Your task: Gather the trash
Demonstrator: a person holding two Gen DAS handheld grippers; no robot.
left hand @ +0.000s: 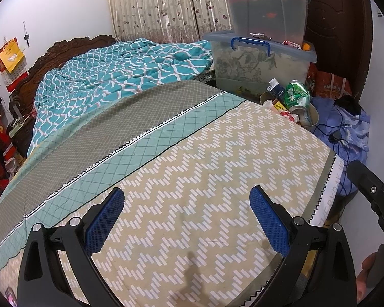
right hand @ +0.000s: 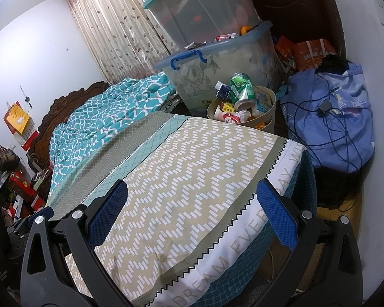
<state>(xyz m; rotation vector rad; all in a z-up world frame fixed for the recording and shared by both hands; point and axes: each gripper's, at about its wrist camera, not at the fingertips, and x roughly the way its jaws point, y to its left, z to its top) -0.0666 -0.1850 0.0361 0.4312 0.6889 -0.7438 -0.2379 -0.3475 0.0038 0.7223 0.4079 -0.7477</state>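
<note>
A round beige bin (right hand: 265,124) stands past the far corner of the bed, heaped with trash: a crushed green can (right hand: 243,87), a small blue-and-white carton (right hand: 224,90), crumpled wrappers (right hand: 234,116). The same bin (left hand: 315,115) shows at upper right in the left wrist view, with the green can (left hand: 297,94) on top. My left gripper (left hand: 187,217) hangs open over the patterned bedsheet (left hand: 192,179), nothing between its blue pads. My right gripper (right hand: 192,209) is open too, over the bed's foot edge (right hand: 243,230), well short of the bin.
Two stacked clear storage boxes (right hand: 217,51) stand behind the bin. A blue bundle of cloth with a black cable (right hand: 332,117) lies to the bin's right by the wall. A teal quilt (left hand: 115,76) is rumpled at the headboard end. A hand (left hand: 368,273) shows at the lower right.
</note>
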